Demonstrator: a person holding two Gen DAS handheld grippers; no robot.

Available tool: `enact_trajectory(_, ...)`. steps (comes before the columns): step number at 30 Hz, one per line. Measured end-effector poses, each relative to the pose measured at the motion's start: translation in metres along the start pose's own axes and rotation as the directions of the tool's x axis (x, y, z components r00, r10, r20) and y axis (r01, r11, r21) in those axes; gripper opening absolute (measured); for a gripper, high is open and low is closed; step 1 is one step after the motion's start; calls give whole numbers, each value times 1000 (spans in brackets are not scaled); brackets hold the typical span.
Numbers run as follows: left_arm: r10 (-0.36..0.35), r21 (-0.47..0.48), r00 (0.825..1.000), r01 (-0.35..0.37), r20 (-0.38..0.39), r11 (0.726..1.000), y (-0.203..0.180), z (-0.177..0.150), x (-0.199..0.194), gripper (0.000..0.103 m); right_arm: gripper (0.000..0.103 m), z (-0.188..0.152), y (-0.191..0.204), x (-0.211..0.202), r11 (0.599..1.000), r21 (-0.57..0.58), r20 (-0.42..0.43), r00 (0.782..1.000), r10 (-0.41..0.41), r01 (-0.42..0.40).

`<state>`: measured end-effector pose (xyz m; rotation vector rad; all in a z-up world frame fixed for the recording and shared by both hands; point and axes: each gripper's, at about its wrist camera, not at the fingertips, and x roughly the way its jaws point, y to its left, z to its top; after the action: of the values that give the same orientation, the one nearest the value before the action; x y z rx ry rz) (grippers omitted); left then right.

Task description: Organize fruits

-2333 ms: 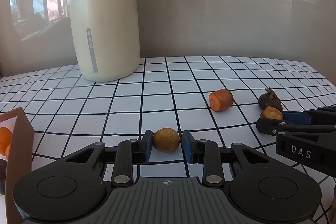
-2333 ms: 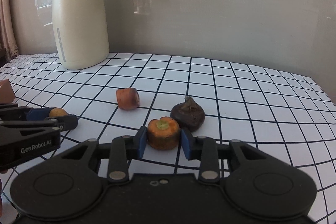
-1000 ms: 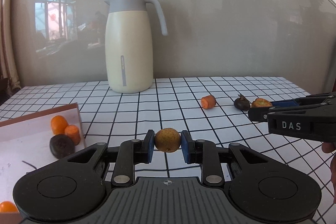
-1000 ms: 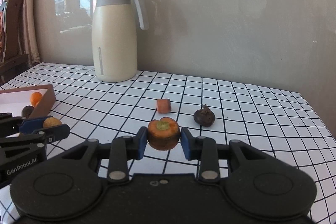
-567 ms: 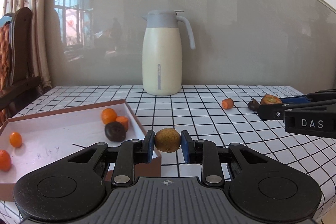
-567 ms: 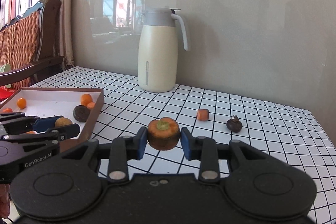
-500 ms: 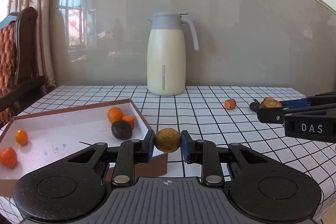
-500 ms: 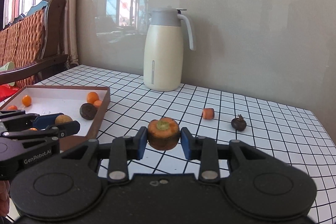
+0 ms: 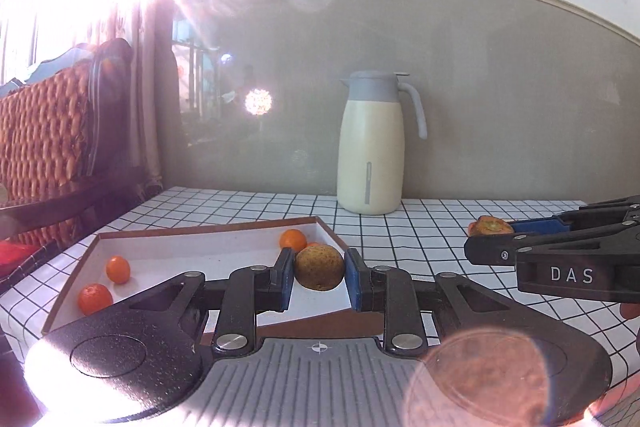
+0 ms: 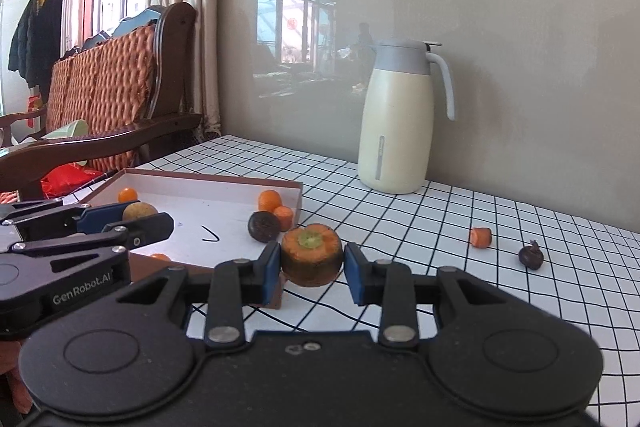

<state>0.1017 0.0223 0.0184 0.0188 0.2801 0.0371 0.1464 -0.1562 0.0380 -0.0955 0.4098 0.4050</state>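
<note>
A round, speckled yellow-brown fruit (image 9: pixel 319 267) sits clamped between the blue pads of the left gripper (image 9: pixel 318 277), held in the air above the near right corner of a shallow brown-walled cardboard box with a white floor (image 9: pixel 208 227). The right gripper (image 10: pixel 311 271) is likewise closed on a thing: a stubby orange carrot top with a green core (image 10: pixel 312 254), held just outside the box's near corner. Inside the box, the right wrist view shows a small round orange fruit (image 10: pixel 269 200), a short orange carrot piece (image 10: pixel 284 217) and a dark purple round fruit (image 10: pixel 263 225) grouped by the right wall, with another small orange fruit (image 10: pixel 127 194) farther left. The left wrist view shows two more small orange fruits (image 9: pixel 95 299) near the box's left wall. On the white black-gridded tablecloth (image 10: pixel 440 227), well apart from the box, lie a second orange carrot piece (image 10: pixel 480 237) and a dark fruit with a stem (image 10: pixel 531 256). A cream thermos jug with a grey lid and handle (image 10: pixel 400 119) stands at the back by the grey wall.
</note>
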Motion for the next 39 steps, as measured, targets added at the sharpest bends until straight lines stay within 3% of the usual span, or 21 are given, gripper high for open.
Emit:
enact_trajectory(7,91,-24,996,-91,-8,996,39,0,-1,27,26,9,25,13,998,-13,13,998,60,-60)
enact_trajectory(17,214,-62,977,-213,-6,975,100,1,2,27,26,32,64,39,991,-53,66,989,129,-126)
enact_trajectory(34,265,-92,964,-265,-14,960,143,11,44,27,26,50,77,81,991,-31,64,990,129,-127)
enact_trajectory(39,274,-99,962,-274,-18,957,149,13,56,27,26,56,81,93,992,-83,68,993,102,-96)
